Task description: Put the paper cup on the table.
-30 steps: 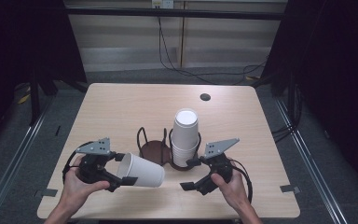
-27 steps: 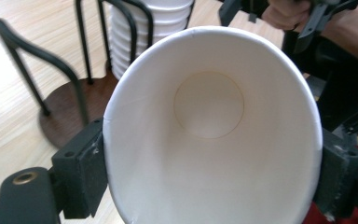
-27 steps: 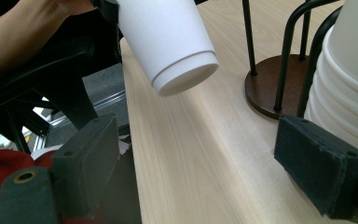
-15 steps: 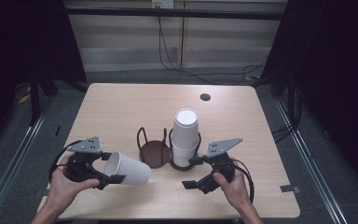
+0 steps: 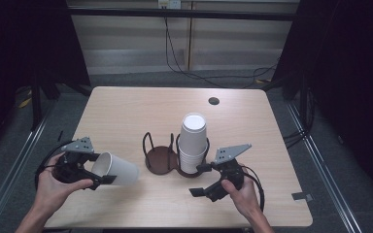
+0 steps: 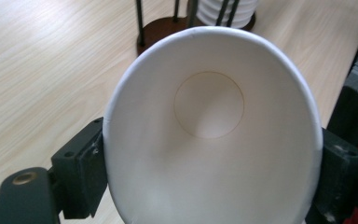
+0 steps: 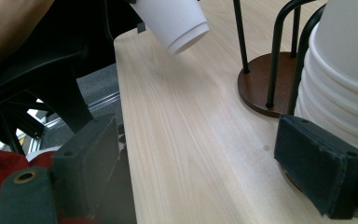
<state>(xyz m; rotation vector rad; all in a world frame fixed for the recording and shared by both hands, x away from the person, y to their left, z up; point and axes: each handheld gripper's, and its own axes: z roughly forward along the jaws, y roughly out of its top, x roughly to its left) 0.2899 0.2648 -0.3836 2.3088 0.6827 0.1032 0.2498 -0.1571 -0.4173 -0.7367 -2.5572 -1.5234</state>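
The left tool (image 5: 85, 167) holds a single white paper cup (image 5: 116, 168) near the counter's (image 5: 126, 111) front-left corner, its jaws pressed against the cup's rim on both sides. The cup lies tipped on its side: its long axis runs roughly level, mouth toward the left hand and closed base pointing toward the counter's middle, where the holder stands. In the left gripper view the cup's inside is clean and empty, the rim squeezed slightly oval by the grip.

The dark wire cup holder (image 5: 158, 155) sits near the centre of the front half of the counter, with one bare round base beside a stack of white cups (image 5: 193, 141) in its other ring. The held cup is well apart from the holder, on its left.

The right tool (image 5: 210, 178) rests wide open just beside the stack, on the side toward the front-right corner, gripping nothing. It is the nearer tool to the stack.
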